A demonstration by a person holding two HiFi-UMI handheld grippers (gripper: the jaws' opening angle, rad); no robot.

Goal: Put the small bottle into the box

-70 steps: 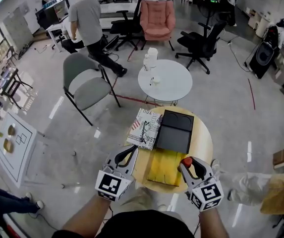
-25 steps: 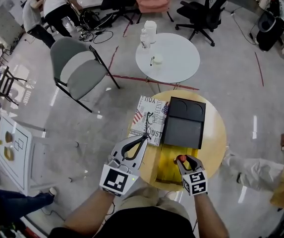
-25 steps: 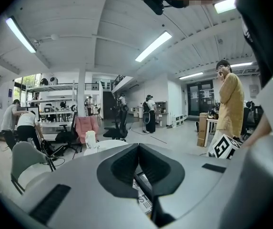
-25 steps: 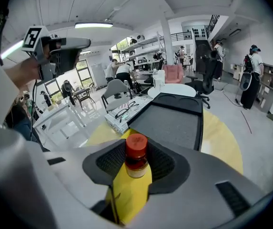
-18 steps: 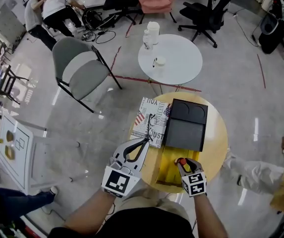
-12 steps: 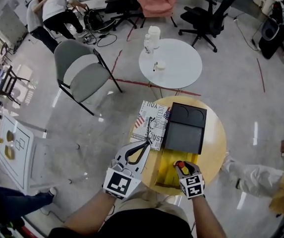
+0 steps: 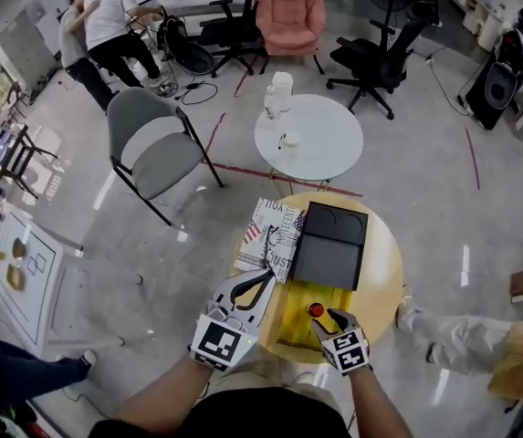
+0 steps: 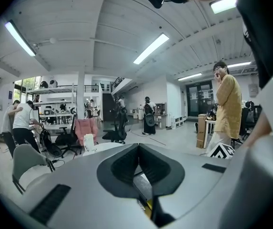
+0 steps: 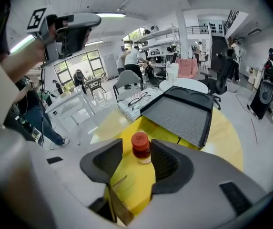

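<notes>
**Desk:** What sort of room are you in?

**Me:** I'm looking at a big open office with a glossy grey floor (image 7: 407, 172), and strip lights (image 8: 150, 48) cross the white ceiling. At the far left I see two people (image 7: 97, 26) close together. Another person (image 7: 517, 354), in a mustard top, is just right of my table. At the back there is a pink armchair (image 7: 290, 12) with black office chairs (image 7: 375, 57) beside it. A grey chair (image 7: 156, 149) stands nearer. There is also a white round table (image 7: 325, 149) with a white container (image 7: 281, 89) at its far edge.

**Desk:** And your work surface?

**Me:** It's a round wooden table (image 7: 381, 267), just this side of the white one. At its left lies a print-covered box (image 7: 270, 231) with a pair of glasses (image 9: 138, 99) on top. Just beside that is a black tray (image 7: 331, 240) with a grey padded face. Nearest me is the open box (image 7: 290, 331), lined in yellow.

**Desk:** Where's the small bottle?

**Me:** The small bottle (image 9: 140, 142), red-capped, stands upright on the yellow lining inside the box. My right gripper (image 9: 137, 152) straddles it. Its jaws are opening, with a pad on either side and neither one pressing.

**Desk:** And the other one?

**Me:** My left gripper (image 8: 137, 146) hangs over the table's near-left edge. Its jaw tips are together with nothing between them.
</notes>
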